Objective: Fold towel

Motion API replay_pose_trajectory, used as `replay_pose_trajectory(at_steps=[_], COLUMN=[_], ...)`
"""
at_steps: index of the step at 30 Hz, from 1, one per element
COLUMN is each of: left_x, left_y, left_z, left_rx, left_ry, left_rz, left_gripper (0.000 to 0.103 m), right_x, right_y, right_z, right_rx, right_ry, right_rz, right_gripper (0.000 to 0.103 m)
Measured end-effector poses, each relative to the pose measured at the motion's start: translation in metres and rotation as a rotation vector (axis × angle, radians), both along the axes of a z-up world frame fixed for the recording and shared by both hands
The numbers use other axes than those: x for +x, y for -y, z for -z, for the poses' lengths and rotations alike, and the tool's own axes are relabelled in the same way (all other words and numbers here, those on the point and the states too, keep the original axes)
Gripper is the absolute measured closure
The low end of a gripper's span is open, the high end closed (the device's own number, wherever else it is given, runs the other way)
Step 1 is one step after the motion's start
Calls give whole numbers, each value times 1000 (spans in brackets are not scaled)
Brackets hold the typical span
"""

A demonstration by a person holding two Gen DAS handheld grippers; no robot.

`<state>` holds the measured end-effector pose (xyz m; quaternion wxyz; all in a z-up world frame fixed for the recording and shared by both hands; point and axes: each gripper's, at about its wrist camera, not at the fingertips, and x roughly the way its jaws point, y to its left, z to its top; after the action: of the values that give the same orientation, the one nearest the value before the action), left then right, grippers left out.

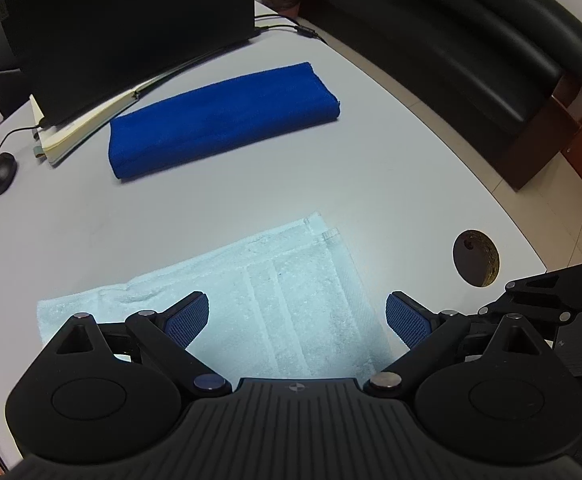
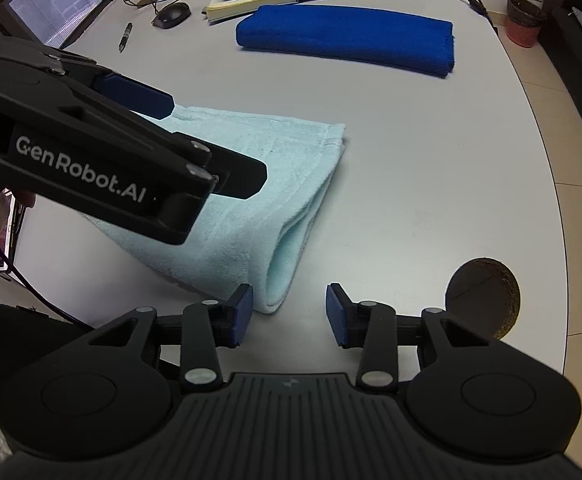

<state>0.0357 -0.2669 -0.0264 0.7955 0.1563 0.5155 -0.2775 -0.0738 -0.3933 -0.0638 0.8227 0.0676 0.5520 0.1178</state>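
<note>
Left gripper, jaws wide apart and holding nothing, hangs over the folded pale towel that lies flat on the grey table, near its front edge. Right gripper, jaws apart, pads clear of the cloth, stands at the towel's near corner. A folded blue towel lies toward the table's back edge; a round cable hole opens near the right edge.

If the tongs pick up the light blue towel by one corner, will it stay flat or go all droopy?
Probably droopy: the towel is soft terry, and its folded layers already sag open at the near edge. It likely won't slip much, since the pile looks fuzzy. It seems light too.
</note>
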Motion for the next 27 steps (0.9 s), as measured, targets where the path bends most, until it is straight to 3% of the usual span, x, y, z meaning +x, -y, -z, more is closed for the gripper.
replay_pose_trajectory(at_steps=[11,20,27], left_x=[9,17,24], left_y=[30,46,55], left_z=[9,23,40], left_rx=[23,33,60], left_ry=[48,41,19], left_rz=[-28,-35,-23], left_gripper=[6,7,17], right_x=[-19,-29,-34], right_y=[40,67,81], right_z=[1,5,8], right_rx=[-27,-43,-54], right_ry=[-6,-19,-33], right_rz=[84,143,190], right_gripper=[61,61,61])
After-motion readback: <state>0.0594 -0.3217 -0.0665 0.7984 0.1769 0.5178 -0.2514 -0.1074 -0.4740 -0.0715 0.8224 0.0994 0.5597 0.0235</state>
